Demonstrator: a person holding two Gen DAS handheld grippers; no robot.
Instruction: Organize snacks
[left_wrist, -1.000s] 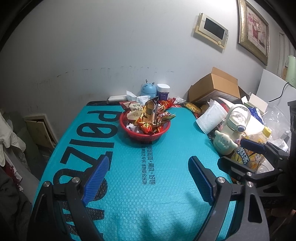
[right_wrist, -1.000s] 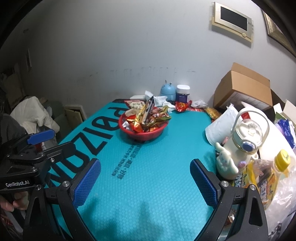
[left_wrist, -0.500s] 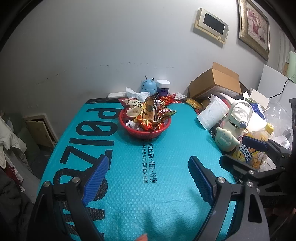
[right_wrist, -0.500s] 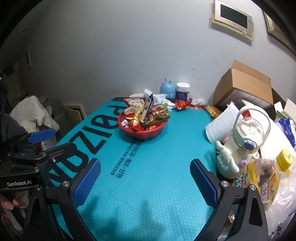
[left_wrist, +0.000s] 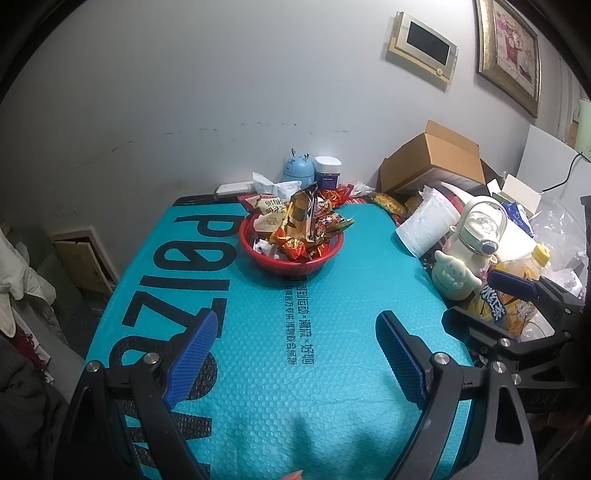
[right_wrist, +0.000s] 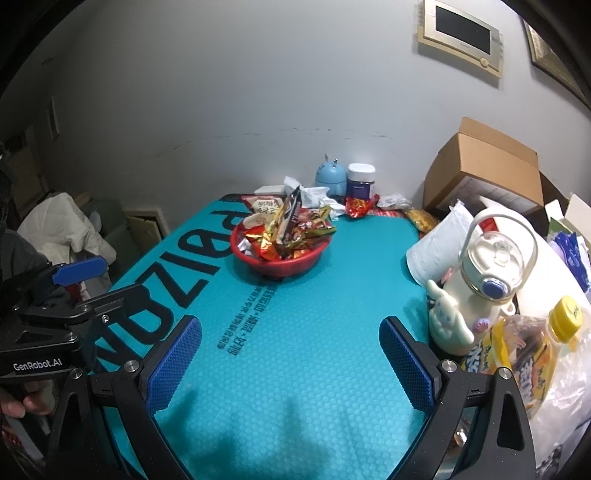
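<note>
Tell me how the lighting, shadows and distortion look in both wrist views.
Left wrist view: strong fisheye bending, black corners, dim bluish light, a soft shadow on the mat near the bottom edge; the basket is sharp. Right wrist view: same curvature, wall line bowed, a darker shadow between the open fingers; no glare on the bottle.

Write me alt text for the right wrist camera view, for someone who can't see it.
A red basket heaped with wrapped snacks sits on a teal table cover, seen past the open, empty right gripper. A cream bottle, a yellow-capped drink bottle and a cardboard box crowd the right side; the left gripper shows at far left.
</note>
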